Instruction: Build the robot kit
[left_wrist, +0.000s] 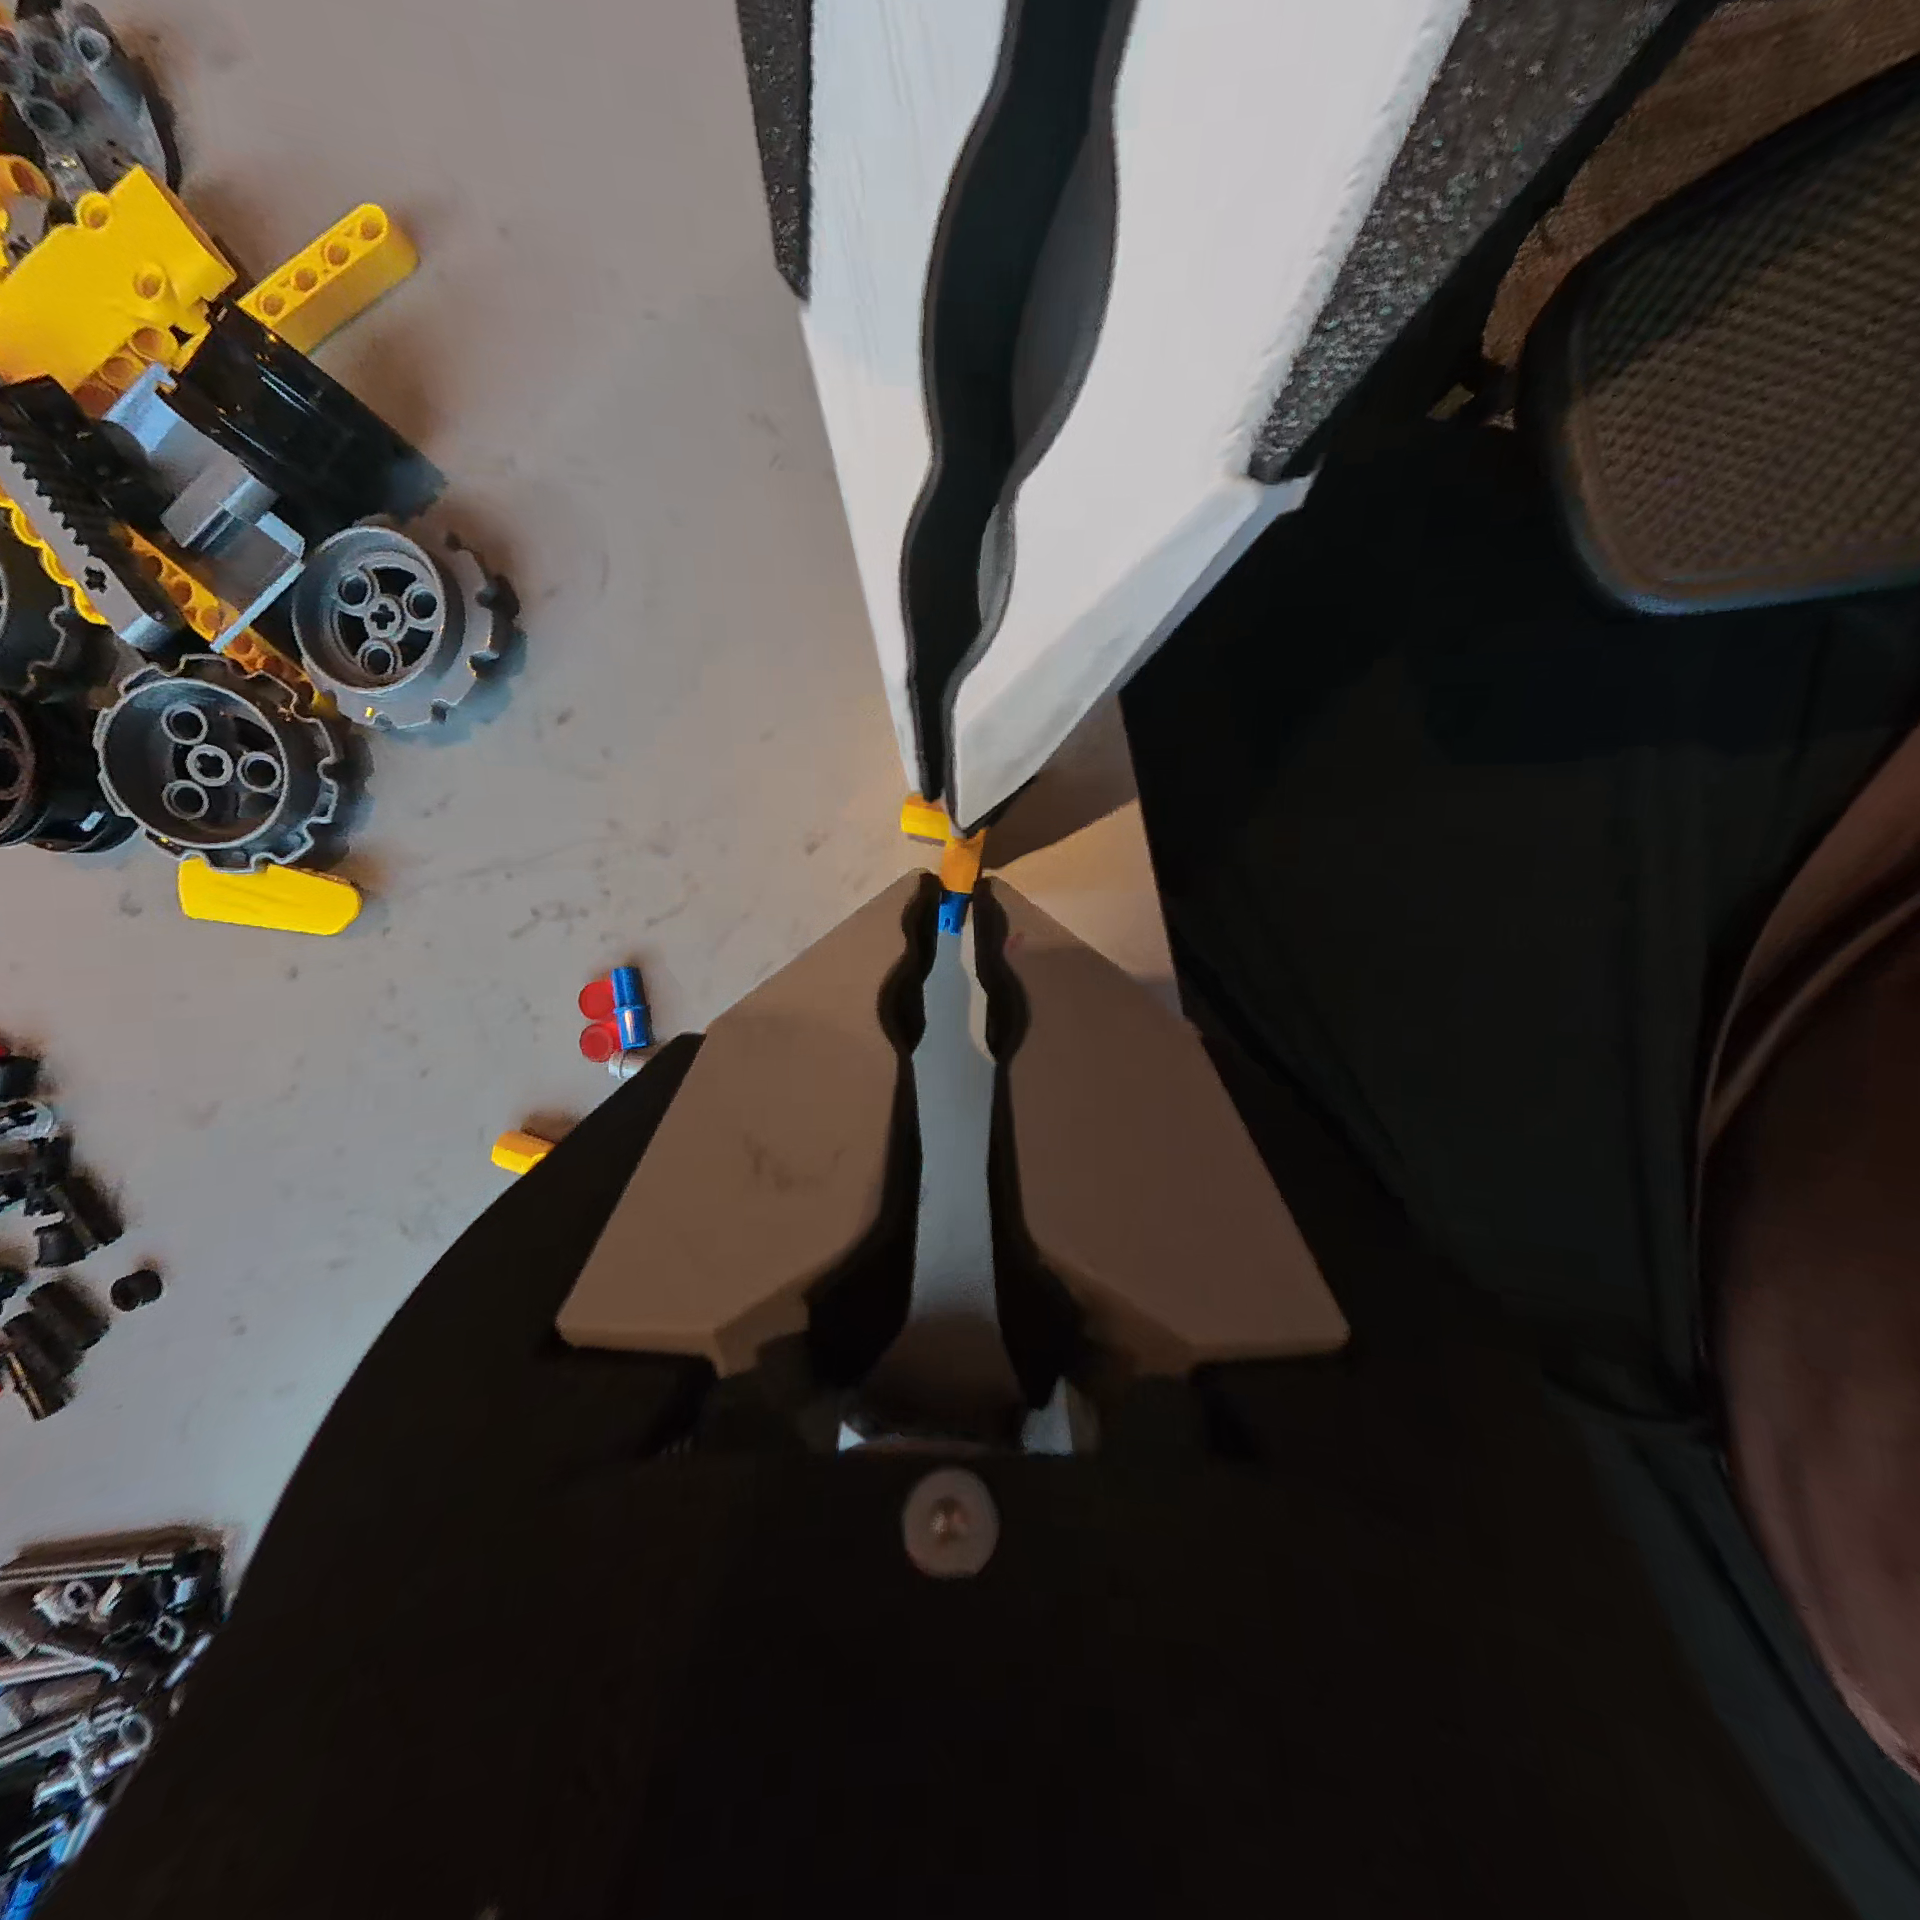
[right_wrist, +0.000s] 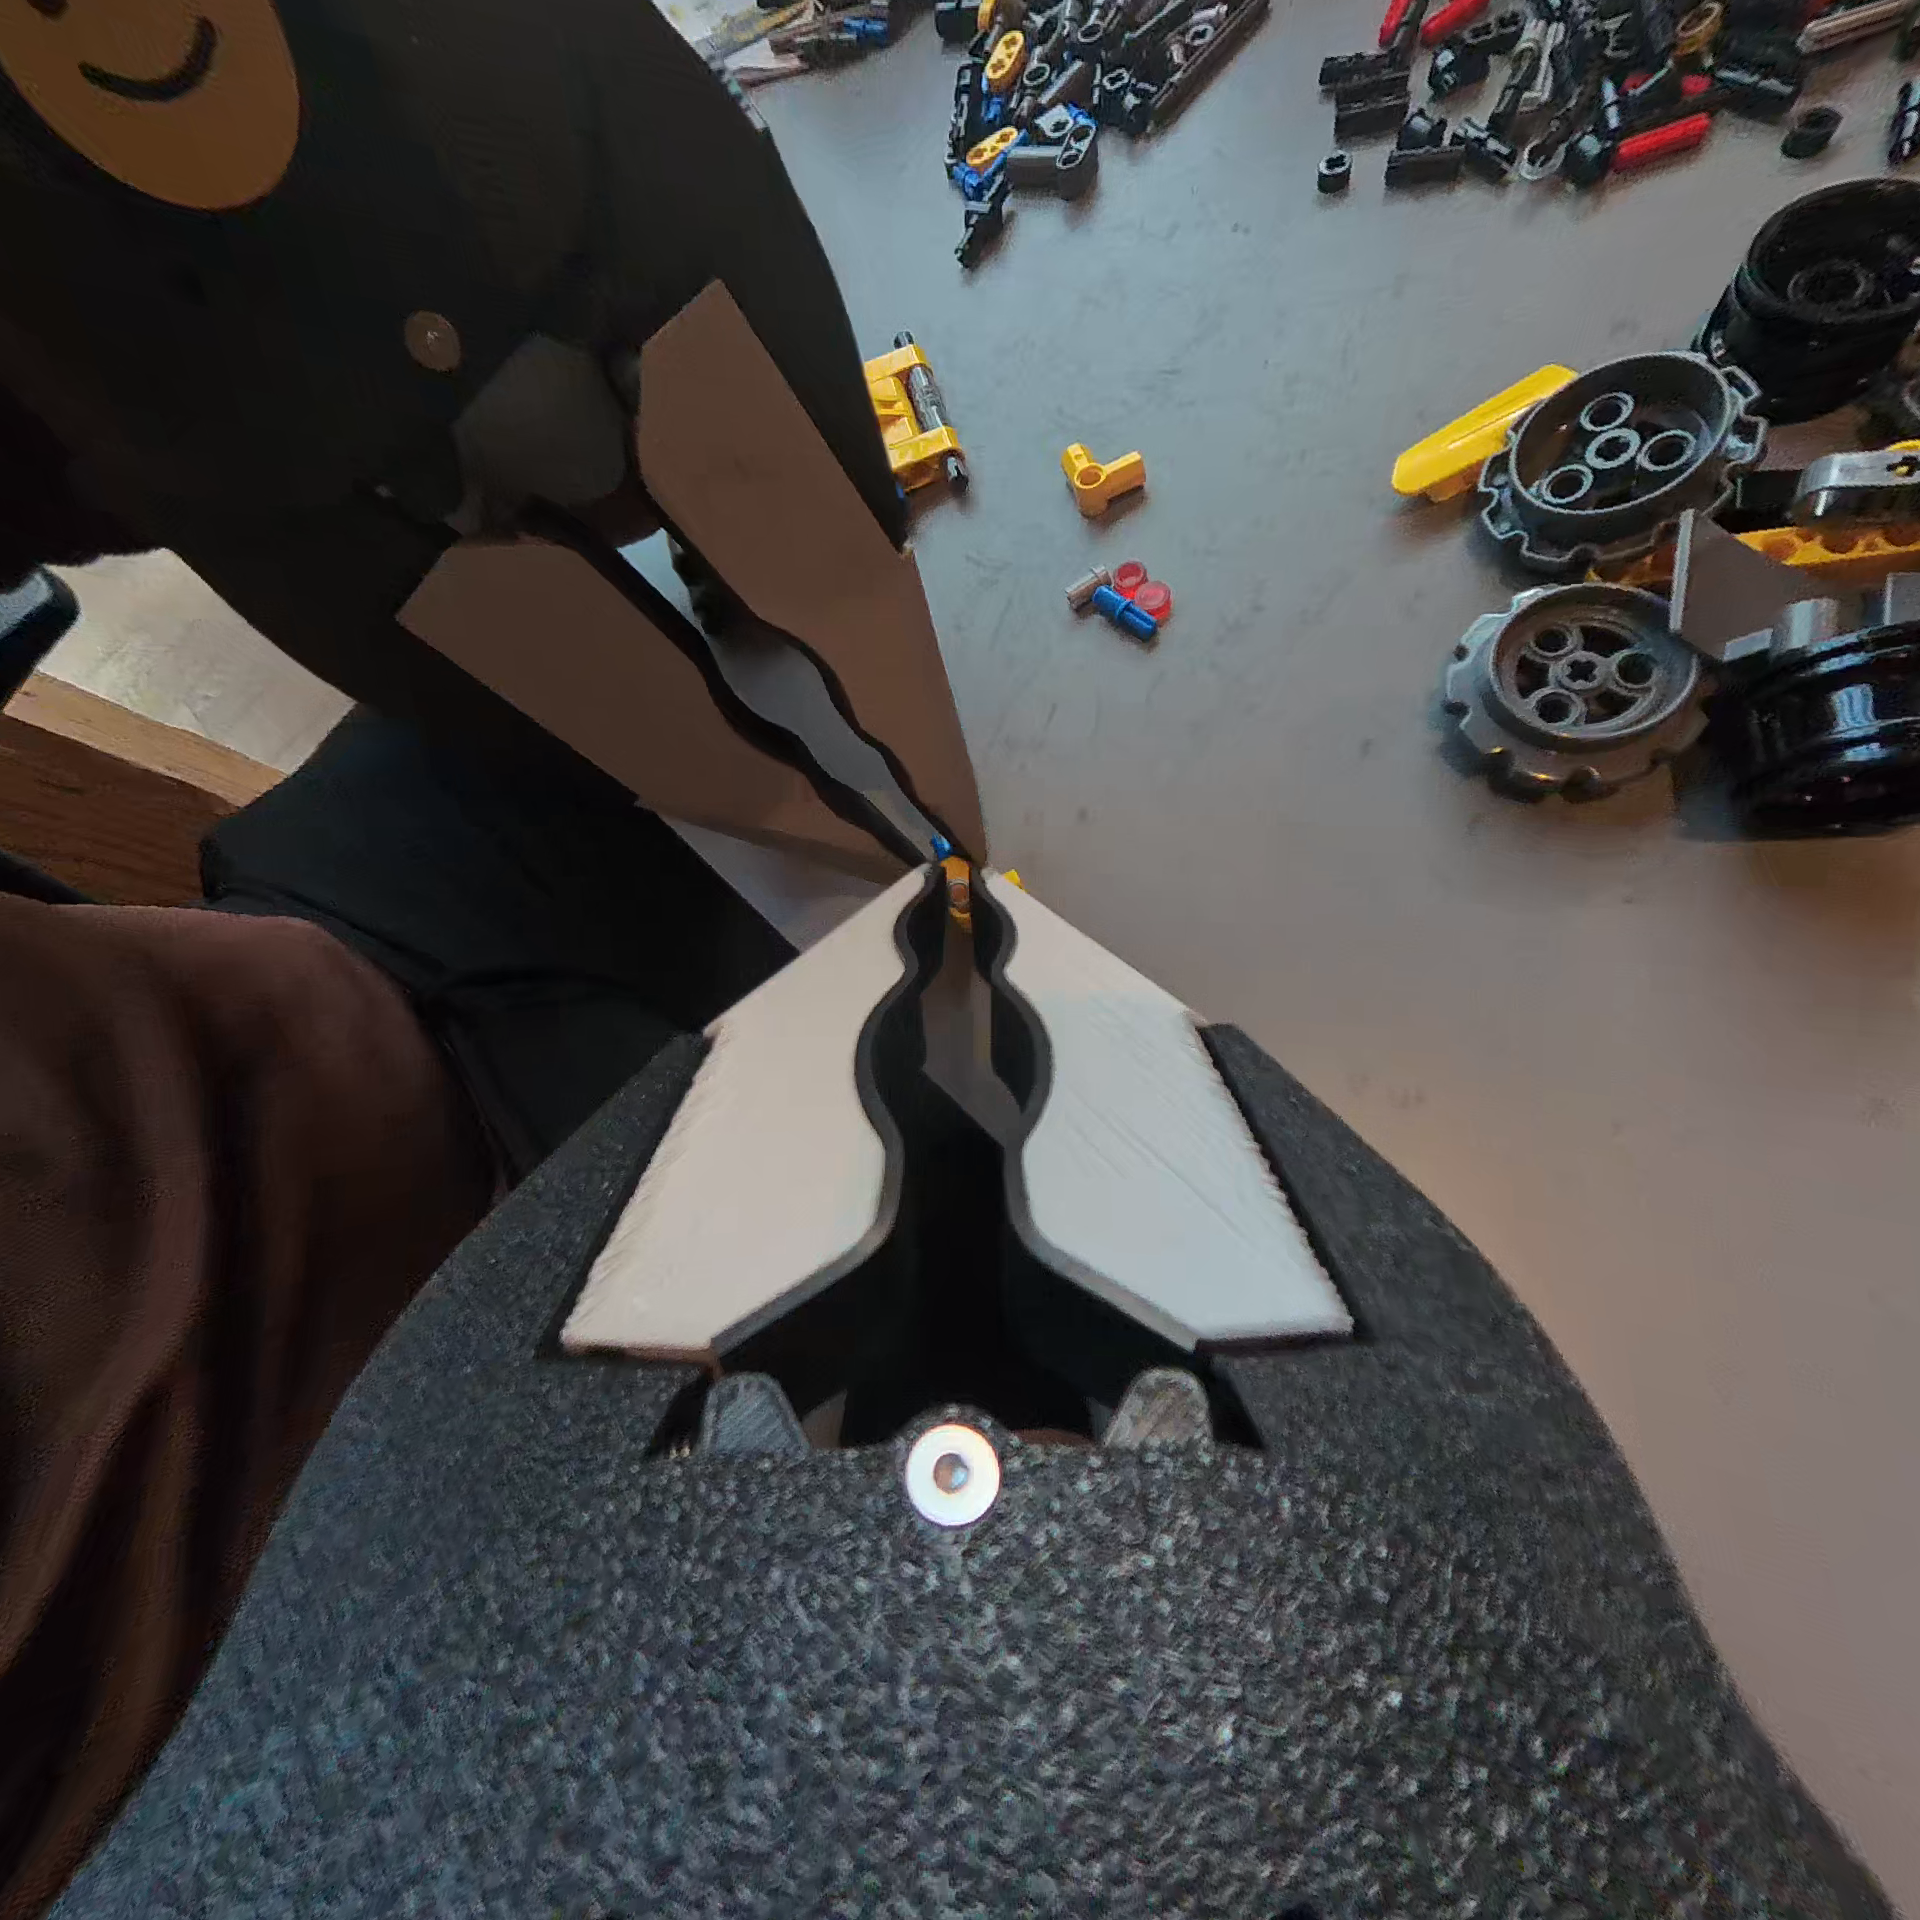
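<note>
Left wrist view, from the left: a part-built yellow and black model (left_wrist: 156, 436) with two grey toothed wheels (left_wrist: 390, 623) lies well left of my tan gripper (left_wrist: 951, 888). Just below the wheels lies one yellow curved panel (left_wrist: 268, 896). Nearer my tan gripper sit two red round studs (left_wrist: 597, 1020) touching one blue pin (left_wrist: 629, 1006), and below them one yellow connector (left_wrist: 525, 1148). Loose dark pieces (left_wrist: 62, 1247) crowd the table's (left_wrist: 644, 520) left side; the stretch between the wheels and my grippers is bare. The table's edge runs just right of my tips, with dark fabric (left_wrist: 1455, 935) beyond it.

My left jaws are nearly closed, pinching a blue pin (left_wrist: 951, 914) whose far end sits in a small yellow piece (left_wrist: 961, 852). My right gripper (left_wrist: 951, 821), white-fingered, comes down from above, tip to tip with my left.

Right wrist view: my right gripper (right_wrist: 961, 883) has its jaws narrow, clamped on the small yellow piece (right_wrist: 958, 891). My left gripper (right_wrist: 951, 847) meets it from the upper left. To its upper right lie another yellow connector (right_wrist: 1103, 476) and a yellow and black strut (right_wrist: 914, 410), with open table to the right of my tips.
</note>
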